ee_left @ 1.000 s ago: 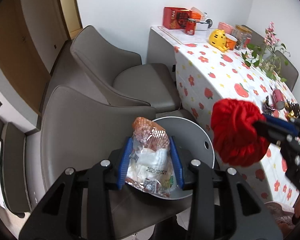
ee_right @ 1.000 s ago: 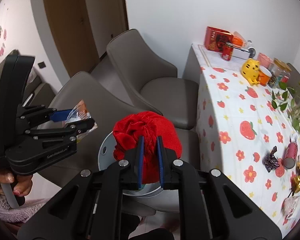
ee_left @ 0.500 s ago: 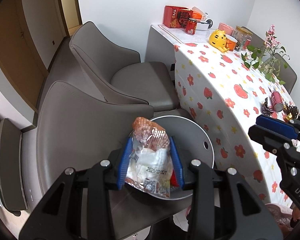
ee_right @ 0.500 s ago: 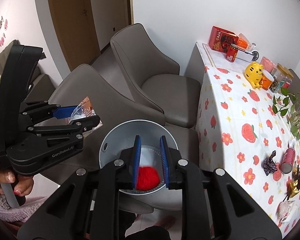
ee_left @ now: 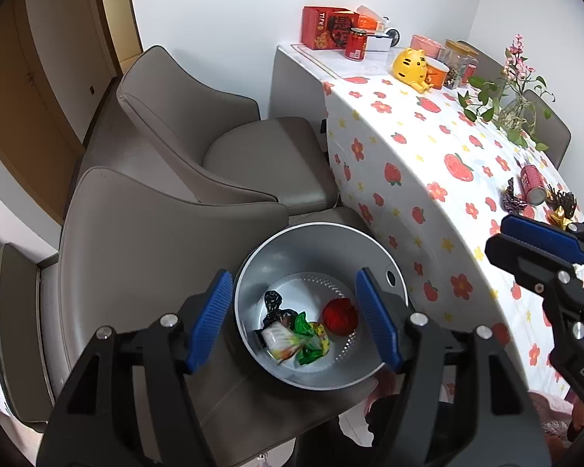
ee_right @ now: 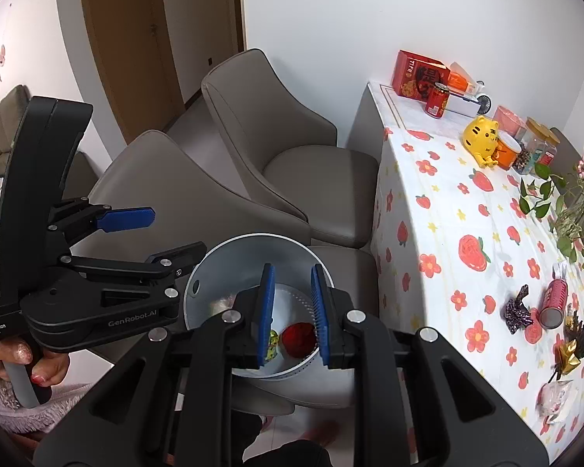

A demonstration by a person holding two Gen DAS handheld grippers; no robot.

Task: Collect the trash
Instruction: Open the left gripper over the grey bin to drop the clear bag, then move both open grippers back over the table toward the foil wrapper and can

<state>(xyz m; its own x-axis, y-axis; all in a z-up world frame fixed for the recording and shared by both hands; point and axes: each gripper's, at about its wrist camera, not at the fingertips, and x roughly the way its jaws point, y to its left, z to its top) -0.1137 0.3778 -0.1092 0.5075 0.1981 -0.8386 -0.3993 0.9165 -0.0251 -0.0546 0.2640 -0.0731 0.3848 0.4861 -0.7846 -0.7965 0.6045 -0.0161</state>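
Note:
A grey round bin (ee_left: pixel 315 239) stands on a chair seat; it also shows in the right wrist view (ee_right: pixel 229 251). Inside lie a red crumpled ball (ee_left: pixel 340 316), a clear snack bag (ee_left: pixel 278 340), a green wrapper (ee_left: pixel 307 340) and a black wrapper (ee_left: pixel 272 299). My left gripper (ee_left: pixel 292 321) is open and empty above the bin. My right gripper (ee_right: pixel 292 313) is open and empty above the bin, with the red ball (ee_right: pixel 299 338) below it. More trash lies on the table: a red can (ee_right: pixel 553 303), dark wrappers (ee_right: pixel 518 309), a gold wrapper (ee_right: pixel 568 354) and a clear bag (ee_right: pixel 554 401).
Two grey chairs (ee_left: pixel 198 124) stand beside a table with a strawberry cloth (ee_left: pixel 420 163). At its far end are a red box (ee_left: pixel 325 27), a can (ee_left: pixel 355 43), a yellow tiger figure (ee_left: pixel 410 64), jars and a plant (ee_left: pixel 514 89).
My right gripper opened and dropped the red ball into the bin. Then my left gripper opened and the snack bag fell into the bin.

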